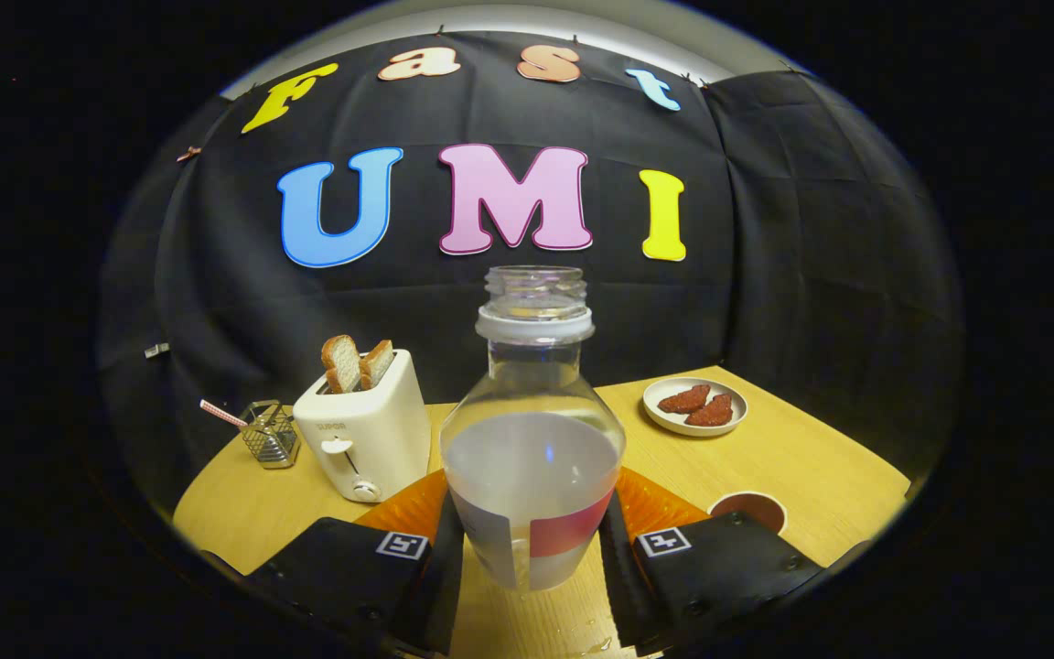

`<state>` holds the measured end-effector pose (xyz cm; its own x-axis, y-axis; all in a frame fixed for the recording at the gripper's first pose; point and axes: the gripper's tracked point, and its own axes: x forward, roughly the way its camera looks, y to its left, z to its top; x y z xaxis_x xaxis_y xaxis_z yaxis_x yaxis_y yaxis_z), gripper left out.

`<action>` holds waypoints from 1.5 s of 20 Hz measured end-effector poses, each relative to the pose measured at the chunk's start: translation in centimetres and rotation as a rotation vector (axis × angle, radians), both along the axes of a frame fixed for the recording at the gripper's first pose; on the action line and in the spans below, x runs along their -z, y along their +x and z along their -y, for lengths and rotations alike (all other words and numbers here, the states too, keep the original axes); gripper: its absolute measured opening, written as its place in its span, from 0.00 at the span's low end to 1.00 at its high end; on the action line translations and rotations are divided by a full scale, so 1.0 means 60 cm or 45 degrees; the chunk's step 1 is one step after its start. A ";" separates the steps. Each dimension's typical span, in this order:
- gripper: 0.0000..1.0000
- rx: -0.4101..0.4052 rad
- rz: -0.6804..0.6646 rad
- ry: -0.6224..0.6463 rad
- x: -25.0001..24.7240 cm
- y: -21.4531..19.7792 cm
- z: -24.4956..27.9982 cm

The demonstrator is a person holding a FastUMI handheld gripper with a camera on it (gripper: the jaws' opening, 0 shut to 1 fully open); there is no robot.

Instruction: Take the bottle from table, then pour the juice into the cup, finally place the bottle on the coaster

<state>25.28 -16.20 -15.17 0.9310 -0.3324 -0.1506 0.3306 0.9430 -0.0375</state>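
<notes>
blocked ahead: bottle [532, 439] between gripper [532, 558] fingers | left: toaster [367, 430]

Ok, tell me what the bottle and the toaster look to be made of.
Bottle, between the gripper's fingers: clear plastic, glossy; liquid and table show through, with a threaded neck. Toaster: likely cream plastic, smooth with soft sheen; painted metal is possible.

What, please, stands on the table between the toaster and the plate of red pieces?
In the gripper view, the uncapped bottle stands between toaster and plate, clamped between the tool's two fingers.
</notes>
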 end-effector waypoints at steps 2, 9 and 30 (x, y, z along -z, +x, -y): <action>0.68 0.006 0.003 -0.065 0.007 0.025 0.005; 0.68 -0.010 -0.059 -0.155 0.056 0.118 0.015; 0.73 0.009 -0.130 -0.019 0.155 0.172 0.063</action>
<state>35.62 -19.96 -24.44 0.9087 -0.3417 -0.2399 0.3308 0.9398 -0.0855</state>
